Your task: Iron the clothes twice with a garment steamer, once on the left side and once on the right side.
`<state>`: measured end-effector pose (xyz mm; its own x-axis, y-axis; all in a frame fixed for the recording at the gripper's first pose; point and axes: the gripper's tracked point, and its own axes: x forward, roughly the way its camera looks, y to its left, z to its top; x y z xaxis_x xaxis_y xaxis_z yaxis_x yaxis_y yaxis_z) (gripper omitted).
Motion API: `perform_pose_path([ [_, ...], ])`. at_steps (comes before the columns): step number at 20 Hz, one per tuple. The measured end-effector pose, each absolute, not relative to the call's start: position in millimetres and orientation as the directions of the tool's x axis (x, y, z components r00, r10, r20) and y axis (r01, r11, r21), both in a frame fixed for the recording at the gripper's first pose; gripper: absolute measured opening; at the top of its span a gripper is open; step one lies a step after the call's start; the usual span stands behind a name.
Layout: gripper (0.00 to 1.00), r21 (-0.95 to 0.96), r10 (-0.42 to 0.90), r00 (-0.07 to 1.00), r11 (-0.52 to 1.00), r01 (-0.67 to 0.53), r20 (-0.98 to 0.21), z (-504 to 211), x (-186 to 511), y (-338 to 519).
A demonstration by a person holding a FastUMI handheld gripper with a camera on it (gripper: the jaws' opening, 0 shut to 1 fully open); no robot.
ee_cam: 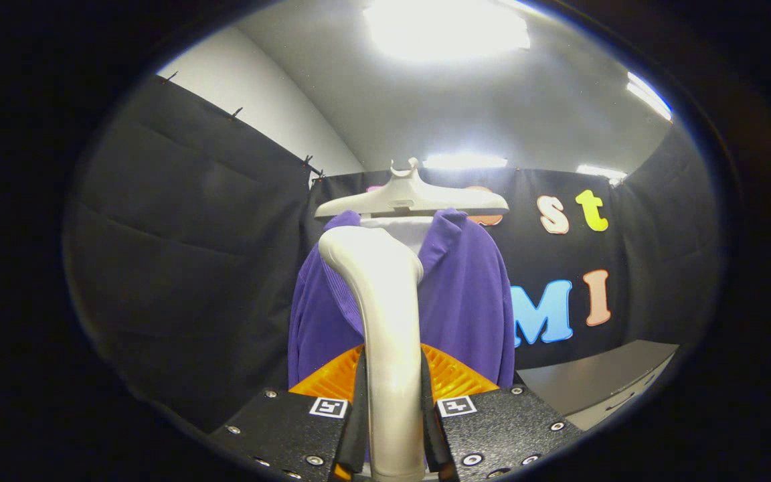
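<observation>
Black cloth walls (185, 254) close in the booth on three sides, with a pale ceiling and bright strip lights (446, 27) above. Low on the right, a grey desk (600, 375) juts in, bare where it shows.

Seen along the tongs (392, 428), both fingers press on the handle of the garment steamer (385, 314), one on each flank, so they are clamped on it. The handle rises between the fingers and curves at its top toward the clothes. It looks like smooth, glossy hard plastic, rigid but probably slippery, and likely top-heavy at the head, so a firm hold low on the straight part, as here, seems right; a loose grip could let it twist.

Just beyond the steamer's head hangs a purple shirt (466, 294) on a white hanger (412, 197), in front of the back wall. The cloth looks soft and light. It will probably sway or give under pressure, so the strokes should be gentle. The steamer's head stands before the shirt's collar opening, near its middle; whether it touches the cloth cannot be told.
</observation>
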<state>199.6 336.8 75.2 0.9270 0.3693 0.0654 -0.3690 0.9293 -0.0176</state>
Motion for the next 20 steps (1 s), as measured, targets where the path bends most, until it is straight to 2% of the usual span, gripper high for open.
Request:
perform_pose_path([
  [7,0.34,-0.027,0.37,0.928,0.929,-0.369,0.038,93,251,392],
  [11,0.34,-0.069,0.366,0.93,0.927,-0.368,-0.044,56,269,403],
  [15,0.34,-0.102,0.374,0.925,0.92,-0.379,-0.067,27,251,404],
  [20,0.34,-0.1,0.387,0.909,0.909,-0.404,-0.152,-30,230,391],
])
